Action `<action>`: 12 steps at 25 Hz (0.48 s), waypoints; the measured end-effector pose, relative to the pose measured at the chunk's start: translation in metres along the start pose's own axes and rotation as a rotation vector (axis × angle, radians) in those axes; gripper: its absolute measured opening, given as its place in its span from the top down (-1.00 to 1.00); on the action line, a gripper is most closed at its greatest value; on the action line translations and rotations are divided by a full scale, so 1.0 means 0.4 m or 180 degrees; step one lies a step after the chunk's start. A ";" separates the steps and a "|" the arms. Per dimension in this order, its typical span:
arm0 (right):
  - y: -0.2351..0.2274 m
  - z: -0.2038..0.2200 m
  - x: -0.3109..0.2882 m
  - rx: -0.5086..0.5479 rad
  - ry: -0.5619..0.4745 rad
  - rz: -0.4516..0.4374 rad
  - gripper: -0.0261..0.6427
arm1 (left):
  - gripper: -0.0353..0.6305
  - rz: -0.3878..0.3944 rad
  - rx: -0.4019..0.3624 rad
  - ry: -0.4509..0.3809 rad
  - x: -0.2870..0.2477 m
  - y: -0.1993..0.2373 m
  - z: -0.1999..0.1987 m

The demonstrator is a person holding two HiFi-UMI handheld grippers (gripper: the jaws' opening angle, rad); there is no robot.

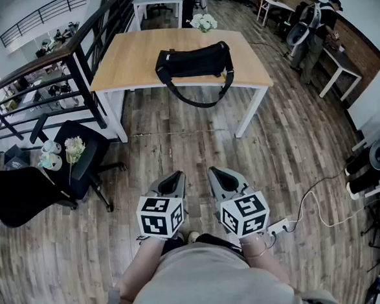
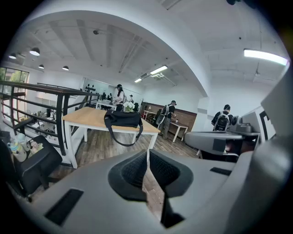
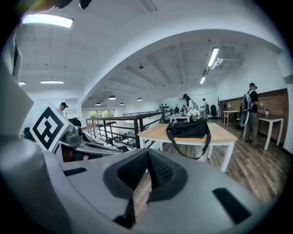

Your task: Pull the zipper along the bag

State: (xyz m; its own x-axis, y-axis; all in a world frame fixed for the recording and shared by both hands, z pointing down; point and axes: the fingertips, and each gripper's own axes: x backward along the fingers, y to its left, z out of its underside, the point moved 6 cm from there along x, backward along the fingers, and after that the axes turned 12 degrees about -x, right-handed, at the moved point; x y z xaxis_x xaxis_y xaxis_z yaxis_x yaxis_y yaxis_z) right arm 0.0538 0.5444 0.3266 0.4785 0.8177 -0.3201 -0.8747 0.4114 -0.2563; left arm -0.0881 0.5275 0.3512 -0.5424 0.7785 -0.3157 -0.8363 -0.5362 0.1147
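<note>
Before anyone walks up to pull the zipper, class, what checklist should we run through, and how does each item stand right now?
1. The black bag lies on the wooden table: ok.
2. Nothing in the left tongs or the right tongs: ok.
3. Tongs open for a grasp: not ok, both are shut.
4. Tongs near the bag: not ok, both are held by the person's body, well short of the table.
5. Location of the zipper pull: cannot tell, too small to make out.
6. The strap out of the way: cannot tell; it hangs over the table's near edge.
</note>
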 end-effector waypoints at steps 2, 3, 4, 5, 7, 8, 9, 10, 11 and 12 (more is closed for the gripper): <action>-0.010 -0.005 -0.002 0.0014 -0.0008 0.0025 0.91 | 0.80 0.0018 -0.0041 0.0000 -0.009 -0.003 -0.005; -0.014 -0.005 -0.002 0.0015 -0.0008 0.0035 0.91 | 0.80 0.0029 -0.0057 0.0000 -0.012 -0.006 -0.006; -0.017 -0.004 -0.002 0.0009 -0.0004 0.0040 0.91 | 0.80 0.0042 -0.0070 0.0001 -0.014 -0.008 -0.007; -0.018 -0.002 -0.003 -0.0003 -0.0001 0.0040 0.91 | 0.80 0.0054 -0.0084 0.0007 -0.016 -0.010 -0.007; -0.019 0.003 -0.006 -0.0030 -0.0002 0.0041 0.91 | 0.80 0.0067 -0.0134 0.0043 -0.018 -0.011 -0.007; -0.019 0.005 -0.007 -0.0040 -0.0001 0.0047 0.91 | 0.80 0.0070 -0.0154 0.0066 -0.020 -0.010 -0.006; -0.020 0.008 -0.007 -0.0050 0.0002 0.0054 0.91 | 0.80 0.0073 -0.0160 0.0087 -0.020 -0.010 -0.004; -0.021 0.011 -0.007 -0.0062 0.0005 0.0060 0.91 | 0.80 0.0077 -0.0154 0.0104 -0.020 -0.009 -0.002; -0.022 0.012 -0.006 -0.0078 0.0003 0.0064 0.91 | 0.81 0.0084 -0.0149 0.0114 -0.020 -0.009 0.000; -0.023 0.012 -0.005 -0.0095 -0.0013 0.0066 0.91 | 0.80 0.0094 -0.0150 0.0111 -0.020 -0.010 0.000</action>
State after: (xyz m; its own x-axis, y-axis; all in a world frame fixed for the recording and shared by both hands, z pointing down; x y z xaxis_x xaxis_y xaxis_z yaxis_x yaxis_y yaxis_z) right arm 0.0604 0.5409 0.3340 0.4600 0.8275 -0.3219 -0.8816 0.3823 -0.2769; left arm -0.0804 0.5236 0.3533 -0.5629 0.7508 -0.3456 -0.8149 -0.5741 0.0802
